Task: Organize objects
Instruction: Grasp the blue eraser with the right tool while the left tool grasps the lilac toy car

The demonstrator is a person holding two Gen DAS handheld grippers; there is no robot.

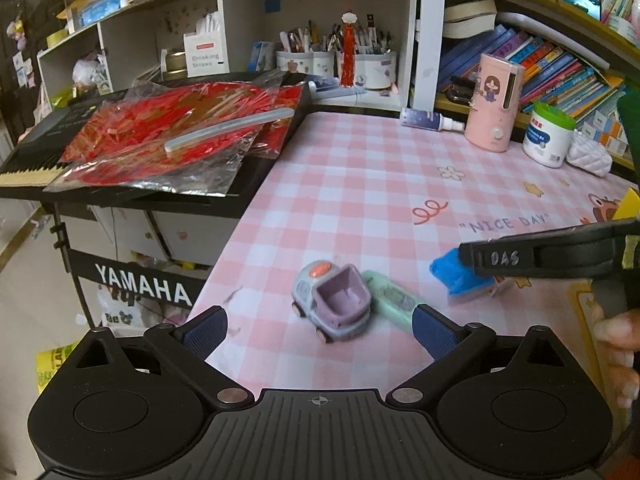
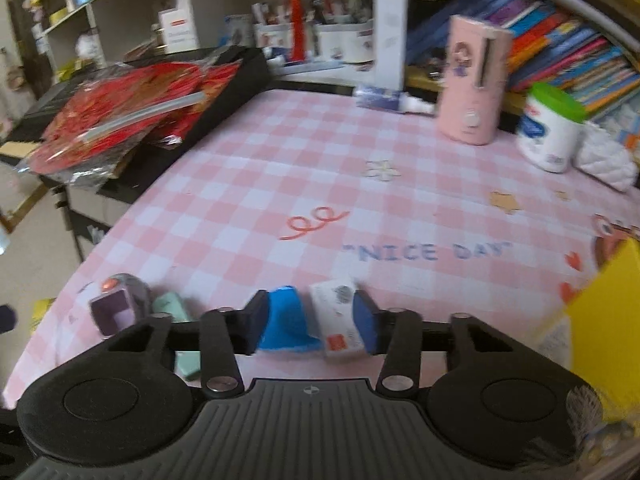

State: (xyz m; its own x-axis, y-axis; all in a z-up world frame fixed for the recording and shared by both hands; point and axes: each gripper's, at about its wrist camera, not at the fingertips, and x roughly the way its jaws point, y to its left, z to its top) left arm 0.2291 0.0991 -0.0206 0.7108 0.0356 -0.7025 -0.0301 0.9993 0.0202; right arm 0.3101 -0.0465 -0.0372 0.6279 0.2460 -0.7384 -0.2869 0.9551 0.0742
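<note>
The right gripper (image 1: 476,264) hides part of the blue-and-white box (image 1: 464,282) at frame right; the right wrist view is motion-blurred throughout.

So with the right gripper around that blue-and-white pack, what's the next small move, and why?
Probably lift it a little. The right gripper has its pads against both sides of the blue-and-white pack, which seems still low over the checked tablecloth. The left gripper is open near the toy car.
</note>
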